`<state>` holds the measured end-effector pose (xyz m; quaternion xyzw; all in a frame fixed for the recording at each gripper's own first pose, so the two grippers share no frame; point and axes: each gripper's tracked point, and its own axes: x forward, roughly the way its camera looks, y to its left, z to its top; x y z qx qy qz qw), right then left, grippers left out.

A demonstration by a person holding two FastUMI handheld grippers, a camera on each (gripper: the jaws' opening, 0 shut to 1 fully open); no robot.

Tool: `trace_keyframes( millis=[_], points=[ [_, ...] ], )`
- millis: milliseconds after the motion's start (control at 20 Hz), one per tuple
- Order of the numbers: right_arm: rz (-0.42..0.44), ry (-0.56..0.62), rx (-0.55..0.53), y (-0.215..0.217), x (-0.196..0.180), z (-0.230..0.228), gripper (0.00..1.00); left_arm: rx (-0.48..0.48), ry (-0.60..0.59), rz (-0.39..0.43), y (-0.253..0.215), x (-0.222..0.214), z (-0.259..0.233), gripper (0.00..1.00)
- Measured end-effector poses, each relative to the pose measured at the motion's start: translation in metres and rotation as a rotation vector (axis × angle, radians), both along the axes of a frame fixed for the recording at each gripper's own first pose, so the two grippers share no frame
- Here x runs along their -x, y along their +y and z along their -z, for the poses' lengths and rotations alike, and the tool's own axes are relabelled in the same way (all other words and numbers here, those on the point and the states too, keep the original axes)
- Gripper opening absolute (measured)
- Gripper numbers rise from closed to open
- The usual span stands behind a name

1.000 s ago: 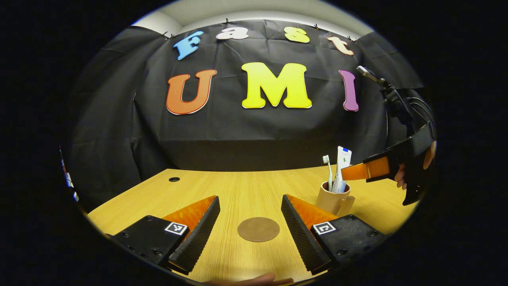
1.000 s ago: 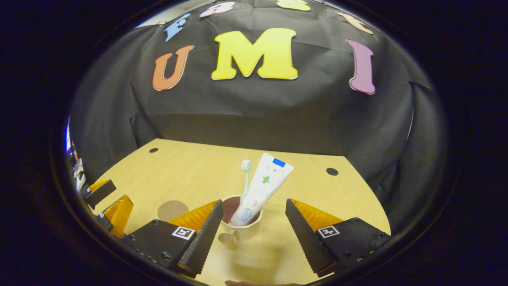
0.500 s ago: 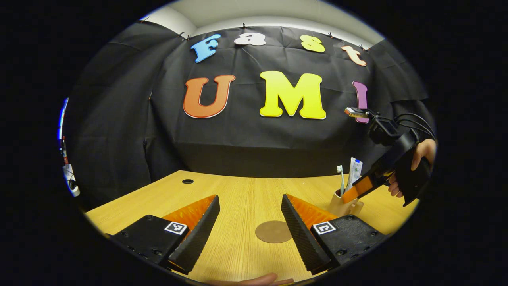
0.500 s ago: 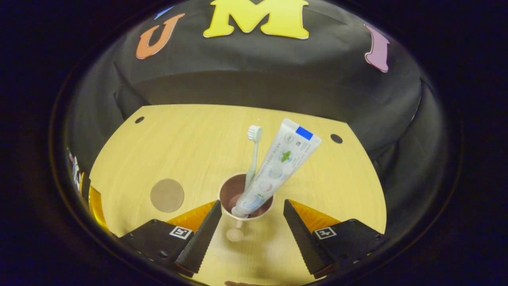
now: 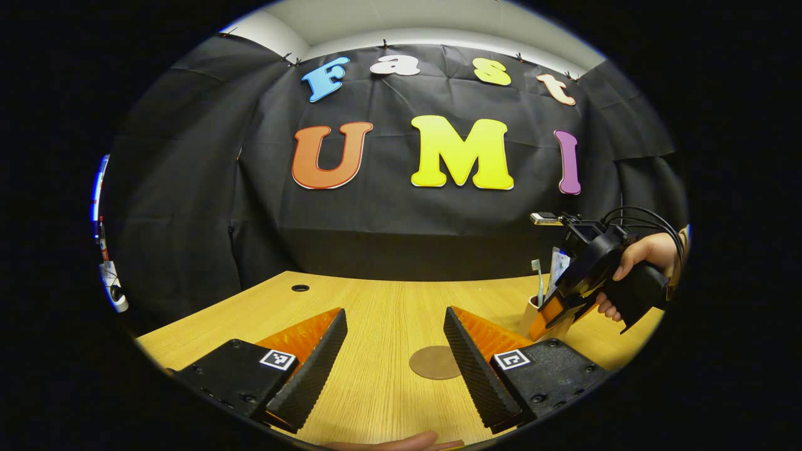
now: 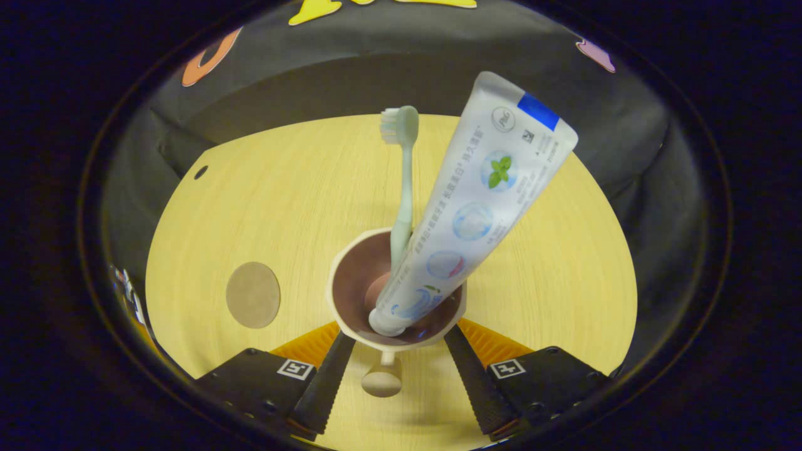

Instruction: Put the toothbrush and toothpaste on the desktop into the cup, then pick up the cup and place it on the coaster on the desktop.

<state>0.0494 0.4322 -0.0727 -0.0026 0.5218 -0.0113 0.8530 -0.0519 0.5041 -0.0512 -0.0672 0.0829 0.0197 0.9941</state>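
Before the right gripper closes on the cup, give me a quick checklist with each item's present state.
1. Pale green toothbrush stands in the beige cup with the brown inside: ok.
2. White toothpaste tube in the cup, leaning right: ok.
3. Right gripper open, one finger on each side of the cup: ok.
4. Fingers pressing the cup wall: cannot tell.
5. Round brown coaster bare, left of the cup: ok.
6. Left gripper open, apart from the cup: ok.
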Motion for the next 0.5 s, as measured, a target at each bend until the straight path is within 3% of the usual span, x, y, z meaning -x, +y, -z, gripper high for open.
trace_keyframes(
  millis=[300,400,500],
  points=[
    [0.019,0.045,-0.028,0.001,0.005,0.015,0.79,-0.003,0.007,-0.002,-0.001,0.003,0.005,0.99],
    [0.026,0.085,-0.031,0.001,0.009,0.024,0.74,-0.018,0.016,-0.004,-0.002,0.005,0.008,0.99],
    [0.033,0.099,-0.04,0.001,0.011,0.031,0.62,-0.023,0.018,-0.002,-0.003,0.006,0.011,0.99]
  ],
)
